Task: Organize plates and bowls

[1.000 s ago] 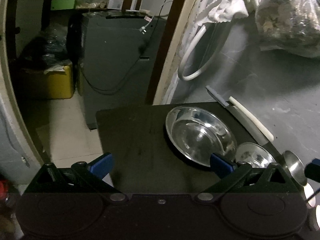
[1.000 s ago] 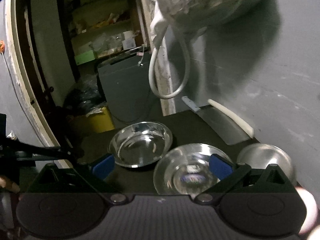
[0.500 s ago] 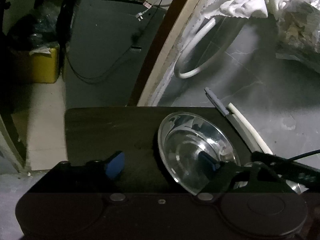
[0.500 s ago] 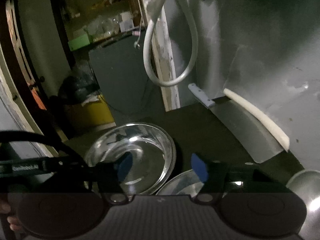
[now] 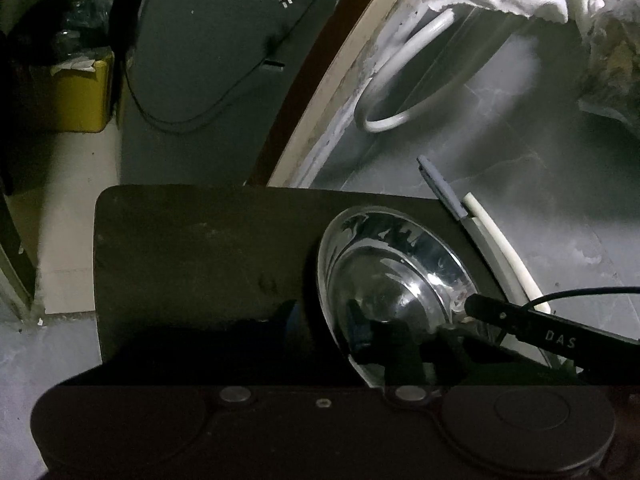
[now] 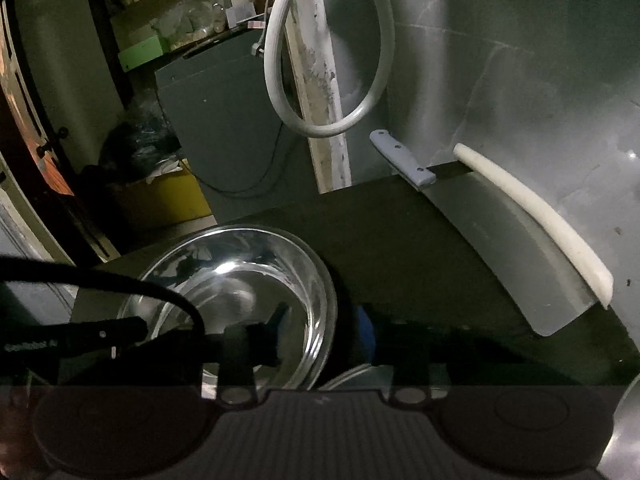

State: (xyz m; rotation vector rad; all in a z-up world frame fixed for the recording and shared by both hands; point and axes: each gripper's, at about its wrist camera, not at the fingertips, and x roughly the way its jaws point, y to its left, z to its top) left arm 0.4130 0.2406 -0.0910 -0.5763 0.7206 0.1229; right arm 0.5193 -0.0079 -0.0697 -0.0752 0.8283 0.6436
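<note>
One large steel bowl (image 5: 384,280) sits on the dark table (image 5: 192,248), its rim clamped by both the left tool (image 5: 324,324) and the right tool (image 6: 320,320); a second dish's rim (image 6: 356,376) shows below; one cleaver (image 6: 504,240) lies behind

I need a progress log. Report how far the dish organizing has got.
Done: nothing looks stacked yet. In hand: the large shiny steel bowl has the left tool and right tool each astride its rim; grip too dark to confirm. Remaining: group it with the steel dish at the near edge and another steel piece at the right.
</note>
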